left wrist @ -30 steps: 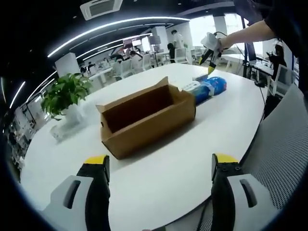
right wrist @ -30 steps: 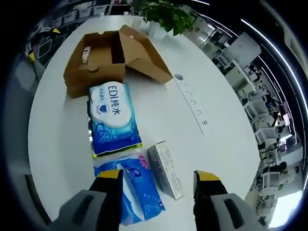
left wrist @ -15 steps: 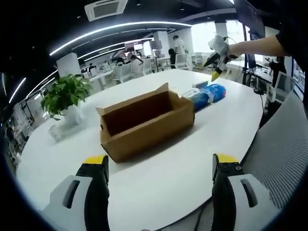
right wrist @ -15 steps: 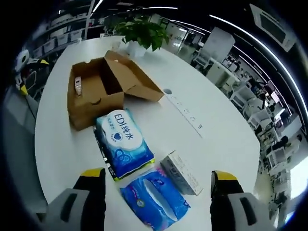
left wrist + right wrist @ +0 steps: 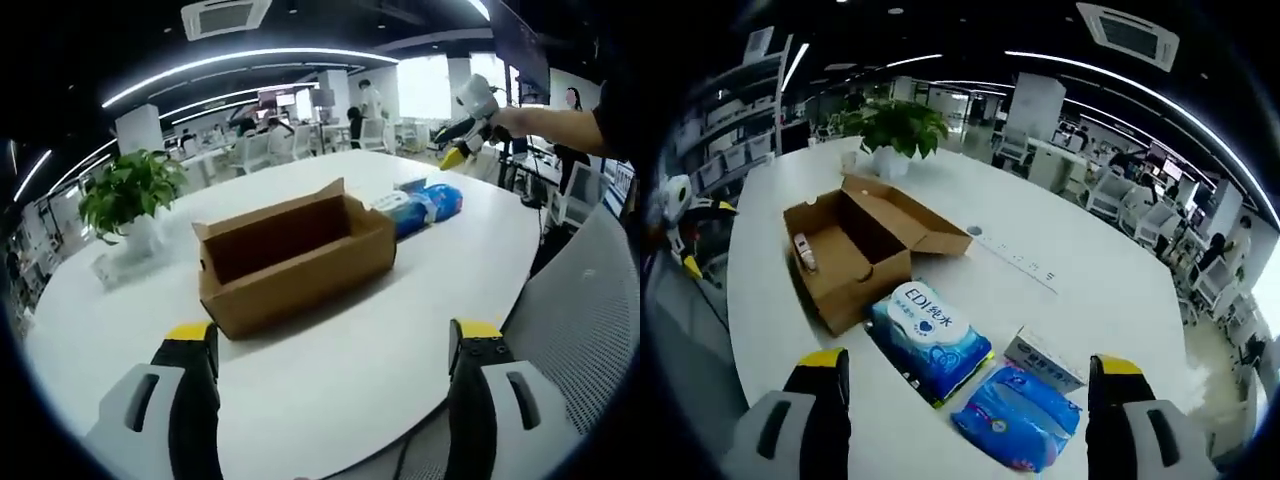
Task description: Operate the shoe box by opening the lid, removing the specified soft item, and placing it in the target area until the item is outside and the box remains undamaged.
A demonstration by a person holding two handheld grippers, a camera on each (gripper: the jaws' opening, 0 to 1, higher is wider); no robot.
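The right tongs (image 5: 462, 150) have risen higher, away from the blue packs (image 5: 930, 338).

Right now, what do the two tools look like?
Both alike: the left tool and right tool each have black jaws capped with yellow tips on light grey housings with dark slots. In the left gripper view, the right tool shows white-grey with a yellow tip; the arm above it wears a dark sleeve.

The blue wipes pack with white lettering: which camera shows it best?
The right gripper view: the wipes pack lies close, label facing up. In the left gripper view it is far off, half hidden behind the shoe box.
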